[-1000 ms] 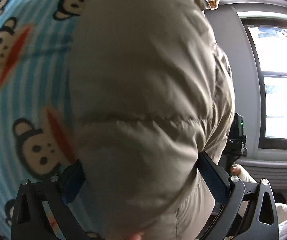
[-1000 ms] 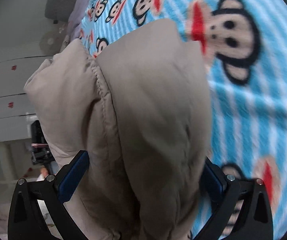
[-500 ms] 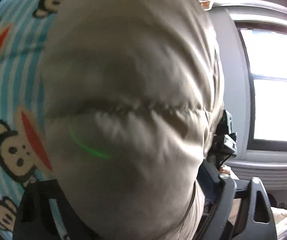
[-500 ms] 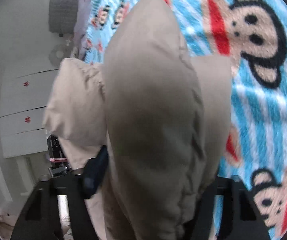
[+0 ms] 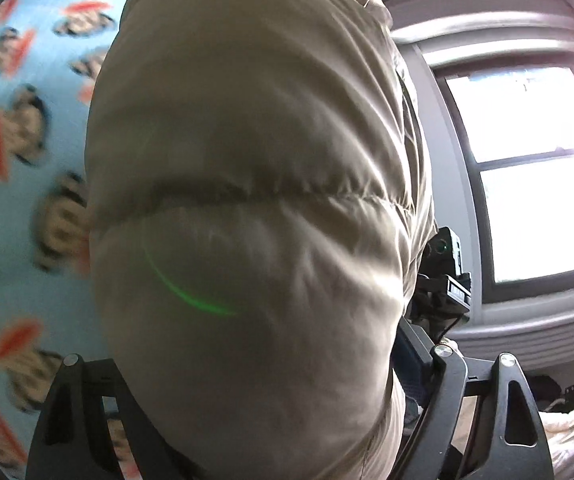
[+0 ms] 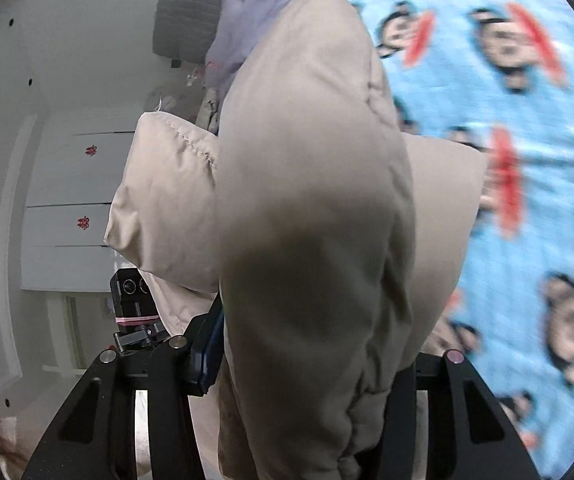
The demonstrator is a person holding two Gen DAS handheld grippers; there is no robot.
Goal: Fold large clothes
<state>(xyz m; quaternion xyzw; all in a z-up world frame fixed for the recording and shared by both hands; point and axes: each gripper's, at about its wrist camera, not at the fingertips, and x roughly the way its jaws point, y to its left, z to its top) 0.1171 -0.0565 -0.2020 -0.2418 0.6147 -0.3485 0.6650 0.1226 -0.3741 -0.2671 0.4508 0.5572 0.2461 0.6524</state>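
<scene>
Beige puffer jacket [image 5: 255, 200], seemingly lengthwise away, is clamped in left tool [image 5: 255, 380] and right tool [image 6: 311, 356]

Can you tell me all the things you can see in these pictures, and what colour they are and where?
puffy jacket: one, beige, bunched up between the jaws of both grippers, filling the middle of both views
monkey blanket: one, light blue with brown and red monkey faces, spread out behind the jacket
window: one, bright white with a dark frame, right side of the left view
drawers: one white set with small red marks, left side of the right view
grey cushion: one, top of the right view
left gripper: black, clamped on the jacket
right gripper: black, clamped on the jacket
</scene>
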